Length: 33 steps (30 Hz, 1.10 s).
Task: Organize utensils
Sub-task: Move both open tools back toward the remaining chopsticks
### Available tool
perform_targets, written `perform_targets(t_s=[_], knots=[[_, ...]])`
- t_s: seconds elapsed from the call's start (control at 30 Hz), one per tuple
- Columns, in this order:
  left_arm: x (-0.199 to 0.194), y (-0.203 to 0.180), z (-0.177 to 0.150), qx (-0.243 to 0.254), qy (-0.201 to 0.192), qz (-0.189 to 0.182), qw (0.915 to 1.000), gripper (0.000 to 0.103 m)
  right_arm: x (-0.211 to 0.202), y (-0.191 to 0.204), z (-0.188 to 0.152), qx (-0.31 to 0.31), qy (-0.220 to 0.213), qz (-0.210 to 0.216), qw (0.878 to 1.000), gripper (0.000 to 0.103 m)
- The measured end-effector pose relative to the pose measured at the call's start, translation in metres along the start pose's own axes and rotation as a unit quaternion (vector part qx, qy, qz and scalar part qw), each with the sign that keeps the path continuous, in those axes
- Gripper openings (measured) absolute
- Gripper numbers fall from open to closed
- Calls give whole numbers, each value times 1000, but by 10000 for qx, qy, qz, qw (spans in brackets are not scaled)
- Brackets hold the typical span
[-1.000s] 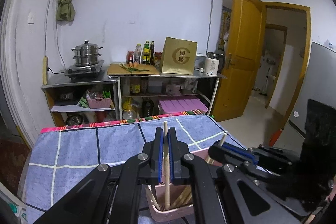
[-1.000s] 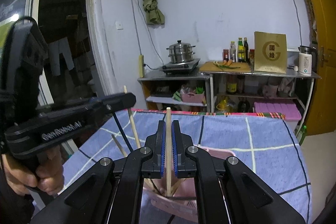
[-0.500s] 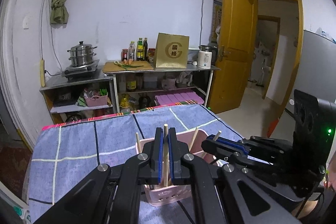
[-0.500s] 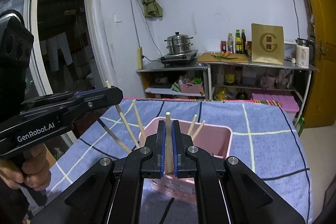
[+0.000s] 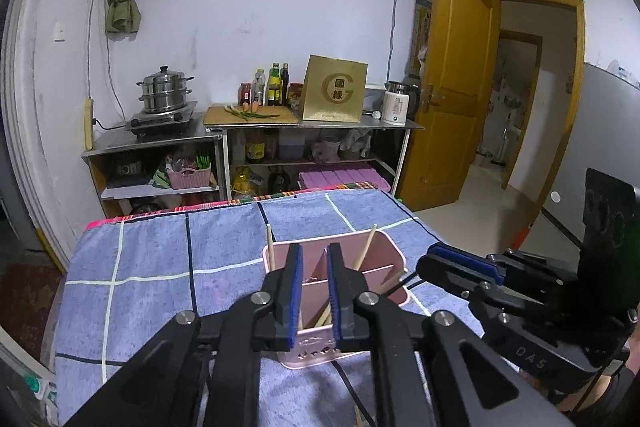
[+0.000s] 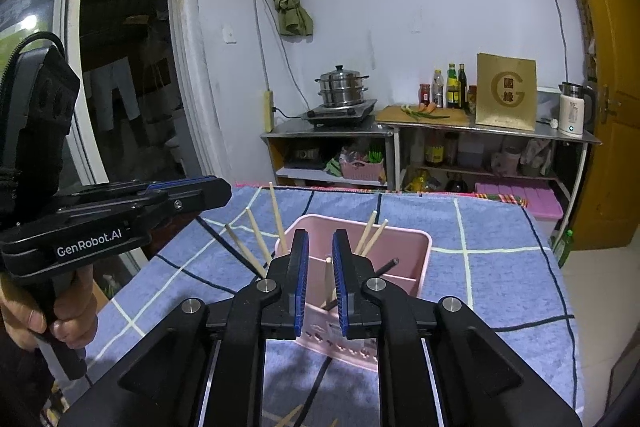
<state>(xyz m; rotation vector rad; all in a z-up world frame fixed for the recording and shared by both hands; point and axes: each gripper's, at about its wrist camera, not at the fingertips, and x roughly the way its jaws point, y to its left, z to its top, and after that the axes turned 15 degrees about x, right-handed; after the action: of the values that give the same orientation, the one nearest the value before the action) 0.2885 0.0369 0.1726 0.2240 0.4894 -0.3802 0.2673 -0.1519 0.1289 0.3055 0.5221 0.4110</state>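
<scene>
Both claws opening over pink holder on counter. Left claw: nothing between pads. Right claw: chopstick loose between pads, dropping into holder. Other chopsticks lean on dividers, kept upright.

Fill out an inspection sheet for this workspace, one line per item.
Surface: table under a blue checked cloth.
Job's things: pink plastic divided utensil holder on the cloth; light wooden chopsticks stand in it, leaning.
Clutter: nothing seen on the cloth.
Grippers: left gripper jaws opening, nothing between them; right gripper jaws opening, one chopstick in the gap, no pad pressing it.
Cables: black cord from the wall strip to the stove.
Surroundings: steel steamer pot, bottles, gold box, open wooden door.
</scene>
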Motion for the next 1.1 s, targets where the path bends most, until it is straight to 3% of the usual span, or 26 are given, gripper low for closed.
perform_targets(t_s=[0.2,0.5,0.57,0.8,1.1], knots=[[-27,-10,-15,-90,-118,-6,9999,15,-29,-2,-13,23,-73,60,10000,13],[-48,-39,-80,-177,65,-90,9998,15,-59,-16,-57,254,118,38,9996,16],[-46,-44,-95,-195,186,-119,9996,15,-61,-22,-71,348,226,0,9991,23],[-24,-60,-142,-267,718,-328,9965,15,-58,-38,-105,510,600,-109,9968,24],[9,-72,-163,-240,1200,-469,9914,15,-40,-46,-126,490,1004,-338,9932,24]])
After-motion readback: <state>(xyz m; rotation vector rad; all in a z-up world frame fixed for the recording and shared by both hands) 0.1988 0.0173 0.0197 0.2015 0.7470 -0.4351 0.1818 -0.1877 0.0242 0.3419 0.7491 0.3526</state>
